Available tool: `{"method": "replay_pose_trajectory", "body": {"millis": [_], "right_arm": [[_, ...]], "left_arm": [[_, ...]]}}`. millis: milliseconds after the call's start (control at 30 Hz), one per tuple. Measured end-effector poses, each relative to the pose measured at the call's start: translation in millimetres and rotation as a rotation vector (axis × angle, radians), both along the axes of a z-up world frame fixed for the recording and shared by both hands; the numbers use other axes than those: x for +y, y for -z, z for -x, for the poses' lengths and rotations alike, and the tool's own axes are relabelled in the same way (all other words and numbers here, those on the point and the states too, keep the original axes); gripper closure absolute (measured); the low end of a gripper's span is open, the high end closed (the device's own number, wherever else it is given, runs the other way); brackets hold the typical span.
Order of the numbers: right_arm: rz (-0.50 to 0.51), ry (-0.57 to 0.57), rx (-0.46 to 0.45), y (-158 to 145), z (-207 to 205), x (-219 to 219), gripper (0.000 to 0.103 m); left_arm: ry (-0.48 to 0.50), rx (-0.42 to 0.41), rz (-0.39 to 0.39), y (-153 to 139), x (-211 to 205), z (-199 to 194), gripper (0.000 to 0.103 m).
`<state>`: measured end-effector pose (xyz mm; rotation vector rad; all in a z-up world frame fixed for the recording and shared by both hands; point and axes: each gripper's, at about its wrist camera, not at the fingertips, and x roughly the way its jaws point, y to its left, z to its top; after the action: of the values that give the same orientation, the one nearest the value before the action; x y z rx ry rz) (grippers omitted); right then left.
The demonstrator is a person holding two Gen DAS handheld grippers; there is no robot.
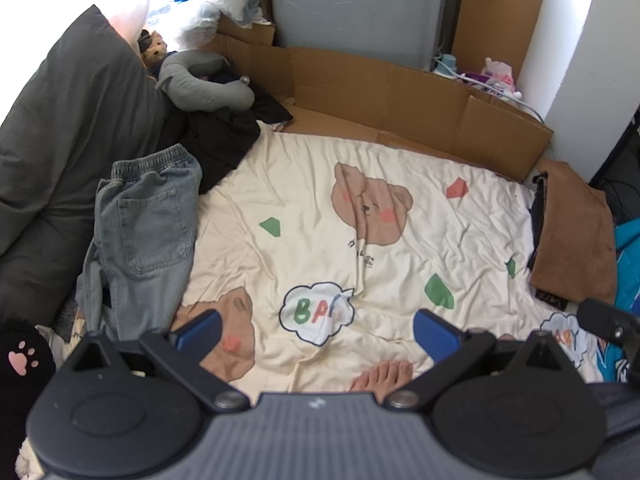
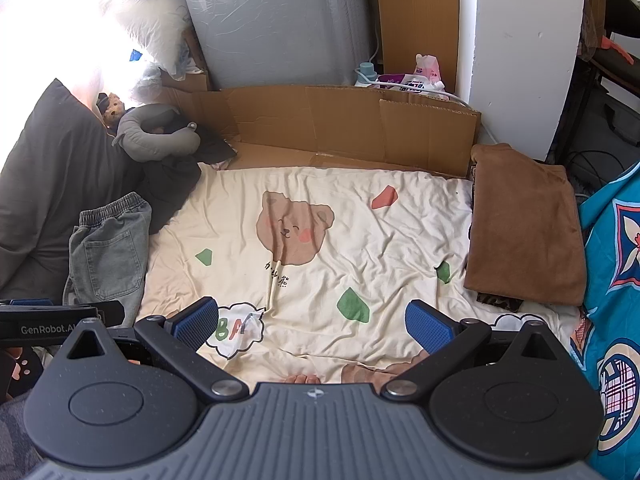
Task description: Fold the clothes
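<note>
Currently both the left gripper (image 1: 316, 330) and the right gripper (image 2: 312, 326) hang wide apart and empty over the bear-print sheet (image 1: 400, 248), neither touching any cloth. Crumpled jeans (image 1: 144, 232) lie at the sheet's left edge against a dark pillow (image 1: 68, 132); a folded brown garment (image 2: 524, 228) sits at the right edge. Likely next step: fetch the jeans, best pinched at the waistband with one gripper per corner, then dragged flat onto bare sheet before folding.

Readable lettering on the gear and the bedding

"GenRobot.A…" runs in white along the black gripper body (image 2: 60, 322) at the left edge of the right wrist view; the cream sheet (image 1: 400, 248) carries a cloud bubble (image 1: 316, 312) with coloured letters "BA…", lower centre.
</note>
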<state>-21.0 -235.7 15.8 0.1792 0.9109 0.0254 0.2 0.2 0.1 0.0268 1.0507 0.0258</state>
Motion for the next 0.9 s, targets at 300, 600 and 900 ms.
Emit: {"method": "replay_pose_trajectory", "body": {"millis": [300, 600, 900], "right_arm": [[-0.003, 0.0, 0.0, -0.4, -0.2, -0.2, 0.001], [-0.002, 0.0, 0.0, -1.2, -0.6, -0.7, 0.001], [0.007, 0.003, -0.002, -4.0, 0.9, -0.1, 0.001]], "left_arm": [[0.001, 0.009, -0.001, -0.3, 1.1, -1.4, 0.0], [-0.004, 0.004, -0.005, -0.5, -0.4, -0.9, 0.0], [-0.005, -0.003, -0.02, -2.5, -0.7, -0.7, 0.0]]}}
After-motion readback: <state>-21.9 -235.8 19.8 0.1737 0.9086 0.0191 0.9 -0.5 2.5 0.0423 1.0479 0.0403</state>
